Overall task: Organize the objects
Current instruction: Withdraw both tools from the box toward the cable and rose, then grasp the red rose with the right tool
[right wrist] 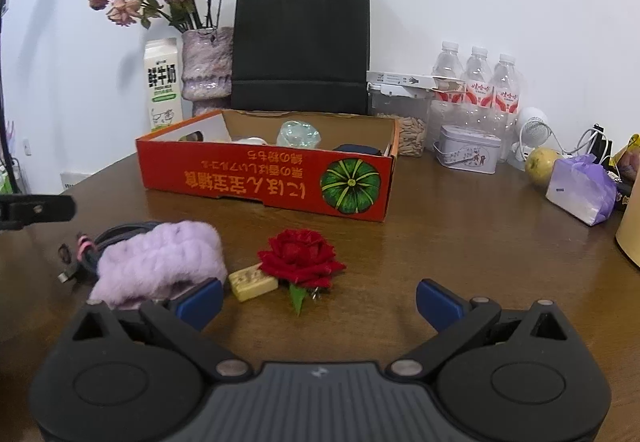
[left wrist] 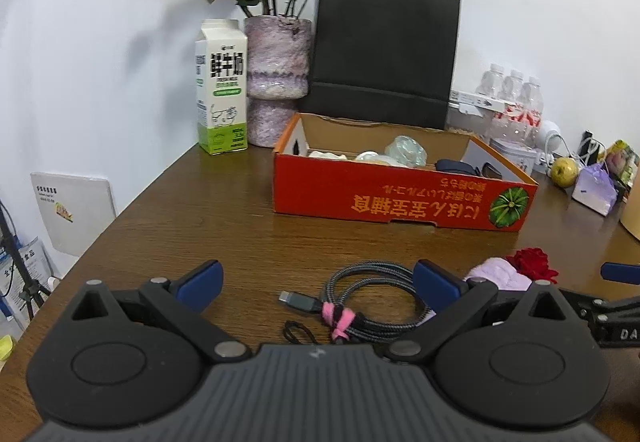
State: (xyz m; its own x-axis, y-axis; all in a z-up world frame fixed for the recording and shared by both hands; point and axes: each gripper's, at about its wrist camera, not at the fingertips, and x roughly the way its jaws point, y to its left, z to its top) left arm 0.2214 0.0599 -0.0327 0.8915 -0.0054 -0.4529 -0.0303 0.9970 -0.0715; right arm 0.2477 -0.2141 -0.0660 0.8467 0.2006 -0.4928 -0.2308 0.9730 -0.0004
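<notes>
Both jaws stand spread, empty — left gripper (left wrist: 318, 288) brackets the coiled cable (left wrist: 368, 302), right gripper (right wrist: 319, 302) faces the red rose (right wrist: 302, 256), likely bound for the orange box (right wrist: 264, 182).

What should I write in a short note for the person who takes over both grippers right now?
Left gripper: open, empty, low over the coiled cable.
Right gripper: open, empty, near the red rose.
Loose on the table: cable, purple fluffy cloth, cream tile, rose.
Done: some items already lie in the red box.
Left: the four loose items, probably into the box.
</notes>
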